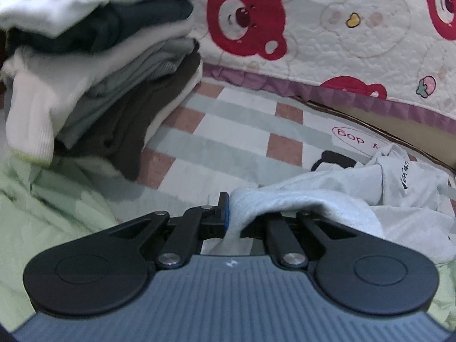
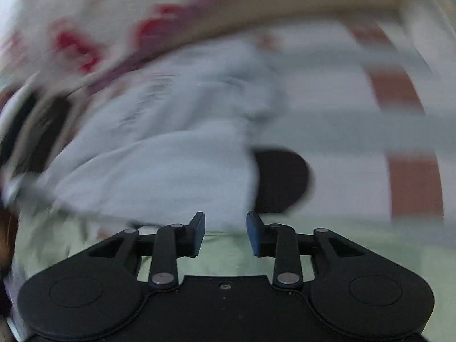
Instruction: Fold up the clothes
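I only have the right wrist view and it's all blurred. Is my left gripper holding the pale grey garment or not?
Observer: Yes. The left gripper is shut on a fold of the pale grey garment, which drapes over its right side.
Operator: Where's the finished pile?
Observer: A stack of folded clothes in white, dark and brown layers sits to the left, on the checked mat.
Operator: Any marking on the garment?
Observer: A small black printed logo shows on a crumpled part to the right; too small to read.
Operator: And my right gripper?
Observer: The right gripper is open, fingers apart, with nothing between them.
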Tool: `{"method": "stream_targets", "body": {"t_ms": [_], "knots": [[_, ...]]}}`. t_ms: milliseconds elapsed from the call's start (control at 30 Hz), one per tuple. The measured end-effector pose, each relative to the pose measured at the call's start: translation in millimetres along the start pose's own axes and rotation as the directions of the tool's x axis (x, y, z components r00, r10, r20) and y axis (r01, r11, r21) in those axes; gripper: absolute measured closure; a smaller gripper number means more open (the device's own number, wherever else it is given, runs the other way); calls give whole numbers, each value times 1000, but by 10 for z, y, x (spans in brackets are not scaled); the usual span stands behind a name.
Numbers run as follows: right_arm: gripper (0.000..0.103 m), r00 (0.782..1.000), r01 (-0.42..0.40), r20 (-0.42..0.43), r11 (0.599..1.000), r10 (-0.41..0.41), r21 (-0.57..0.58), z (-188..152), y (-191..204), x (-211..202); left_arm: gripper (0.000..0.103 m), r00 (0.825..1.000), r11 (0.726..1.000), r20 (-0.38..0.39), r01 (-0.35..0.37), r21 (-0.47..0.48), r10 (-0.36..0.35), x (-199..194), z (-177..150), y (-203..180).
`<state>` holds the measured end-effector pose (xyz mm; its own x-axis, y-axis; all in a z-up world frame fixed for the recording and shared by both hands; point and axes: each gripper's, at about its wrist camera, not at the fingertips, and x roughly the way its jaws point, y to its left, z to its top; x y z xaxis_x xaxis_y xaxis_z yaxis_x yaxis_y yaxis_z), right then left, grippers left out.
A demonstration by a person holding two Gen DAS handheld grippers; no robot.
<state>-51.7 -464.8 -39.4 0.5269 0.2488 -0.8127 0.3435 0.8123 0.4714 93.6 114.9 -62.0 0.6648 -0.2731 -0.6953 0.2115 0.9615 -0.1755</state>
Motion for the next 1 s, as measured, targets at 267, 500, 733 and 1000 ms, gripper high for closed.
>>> {"method": "stream_targets", "body": {"t_ms": [267, 500, 733, 1000], "knots": [[59, 980, -194, 66, 852, 185, 486, -280, -496, 273, 99, 999, 1000, -39, -23, -3, 23, 93, -144, 33], [91, 967, -245, 194, 815, 166, 526, -330, -457, 327, 99, 999, 999, -15, -36, 13, 36, 100, -118, -47], [88, 987, -61, 161, 926, 1, 372, -308, -151, 220, 99, 998, 995, -48, -40, 91, 44, 137, -183, -162], [87, 976, -74, 219, 951, 6, 301, -252, -24, 311, 98, 1000, 956, -4, -13, 292, 15, 62, -263, -637]]}}
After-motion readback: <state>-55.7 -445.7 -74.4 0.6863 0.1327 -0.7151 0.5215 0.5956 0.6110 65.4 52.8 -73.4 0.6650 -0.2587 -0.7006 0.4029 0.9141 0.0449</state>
